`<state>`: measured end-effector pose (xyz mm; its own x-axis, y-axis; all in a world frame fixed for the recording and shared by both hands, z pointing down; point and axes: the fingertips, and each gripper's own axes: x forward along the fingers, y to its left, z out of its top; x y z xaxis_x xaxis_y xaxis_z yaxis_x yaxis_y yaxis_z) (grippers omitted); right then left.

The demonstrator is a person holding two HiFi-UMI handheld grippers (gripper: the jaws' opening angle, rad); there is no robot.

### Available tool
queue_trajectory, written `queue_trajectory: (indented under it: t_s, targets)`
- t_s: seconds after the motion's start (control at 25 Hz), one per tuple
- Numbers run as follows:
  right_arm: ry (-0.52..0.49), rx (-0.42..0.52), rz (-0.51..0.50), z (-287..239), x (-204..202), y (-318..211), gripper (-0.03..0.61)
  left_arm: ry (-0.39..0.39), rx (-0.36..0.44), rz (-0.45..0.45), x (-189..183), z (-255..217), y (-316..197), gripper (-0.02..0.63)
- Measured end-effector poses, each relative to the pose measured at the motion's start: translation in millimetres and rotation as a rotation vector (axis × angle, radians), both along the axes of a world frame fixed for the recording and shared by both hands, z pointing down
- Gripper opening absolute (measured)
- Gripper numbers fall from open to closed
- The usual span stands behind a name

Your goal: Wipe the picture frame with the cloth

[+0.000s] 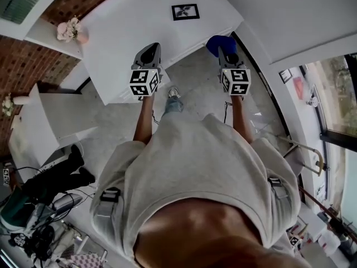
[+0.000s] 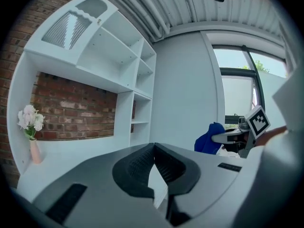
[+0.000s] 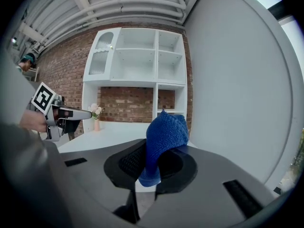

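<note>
A small black picture frame (image 1: 185, 12) lies flat on the white table (image 1: 128, 32), toward its far side. My right gripper (image 1: 223, 48) is shut on a blue cloth (image 1: 214, 43) and hovers off the table's right edge, short of the frame. In the right gripper view the cloth (image 3: 164, 137) stands bunched up between the jaws of the right gripper (image 3: 152, 167). My left gripper (image 1: 150, 47) is held over the table's near edge with nothing in it. In its own view the left gripper (image 2: 154, 147) has its jaws closed tip to tip. Neither gripper view shows the frame.
A vase of pale flowers (image 1: 70, 29) stands at the table's left end by the brick wall (image 2: 71, 110). White shelving (image 3: 137, 56) rises behind the table. A white bench (image 1: 56, 116) is at left, with camera gear (image 1: 39, 205) on the floor, and windows (image 1: 334, 94) at right.
</note>
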<state>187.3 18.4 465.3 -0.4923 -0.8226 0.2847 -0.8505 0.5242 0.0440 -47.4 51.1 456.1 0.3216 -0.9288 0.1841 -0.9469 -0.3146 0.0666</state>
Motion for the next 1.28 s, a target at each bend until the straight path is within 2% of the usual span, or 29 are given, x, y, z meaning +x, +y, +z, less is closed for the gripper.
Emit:
queue_trajectory:
  t_s: [0.72,1.0,1.28]
  targets:
    - [0.009,0.017,0.060,-15,-102,-157,0.057,0.011,0.028,0.100,-95,-14,-178,0.015]
    - [0.021,0.015,0.080,-14,-126,-181,0.057,0.022,0.038,0.130,-116,-15,-212,0.015]
    - [0.031,-0.003,0.095,-5,-135,-191,0.057,0.038,0.013,0.142,-126,-2,-228,0.015]
